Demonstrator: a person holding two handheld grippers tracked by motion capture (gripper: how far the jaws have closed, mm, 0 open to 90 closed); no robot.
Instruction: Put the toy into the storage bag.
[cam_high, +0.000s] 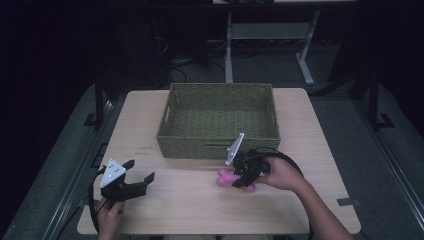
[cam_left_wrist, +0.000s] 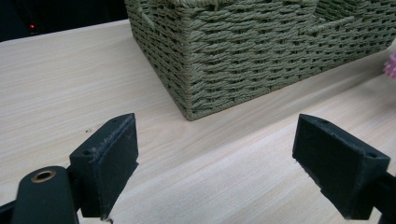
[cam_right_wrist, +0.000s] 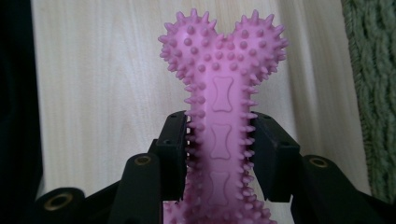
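Observation:
A pink spiky bone-shaped toy (cam_right_wrist: 222, 93) stands between the jaws of my right gripper (cam_right_wrist: 220, 149), whose pads press on its shaft from both sides. In the high view the same toy (cam_high: 226, 178) pokes out to the left of my right gripper (cam_high: 242, 177), just in front of the woven green basket (cam_high: 172, 137). My left gripper (cam_high: 140, 176) rests at the table's front left, jaws wide apart. In the left gripper view its open jaws frame bare wood, with my left gripper (cam_left_wrist: 233, 158) facing the basket's corner (cam_left_wrist: 187, 70). A bit of the pink toy (cam_left_wrist: 391, 65) peeks in at the right edge.
The basket's inside (cam_high: 220, 120) looks bare. The light wooden table (cam_high: 165, 210) has free room in front of the basket and between the two hands. A metal frame leg (cam_high: 229, 45) stands on the floor behind the table.

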